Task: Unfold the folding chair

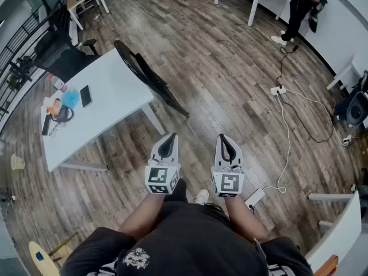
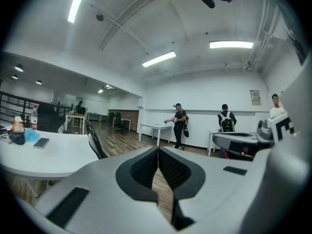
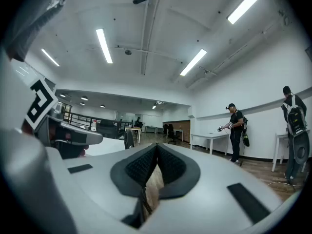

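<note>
Both clenched empty, the left hand-held gripper (image 1: 167,139) is nearer than the right hand-held gripper (image 1: 226,139) to the folding chair (image 1: 149,79) slanting ahead-left.

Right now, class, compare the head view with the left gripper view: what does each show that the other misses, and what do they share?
Head view only: the power strip and white cable on the floor.

Left gripper view only: the ceiling lights and a person with a backpack by the far wall.

Both: the folded chair beside the white table, the phone lying on that table, and the left tongs, shut and empty.
</note>
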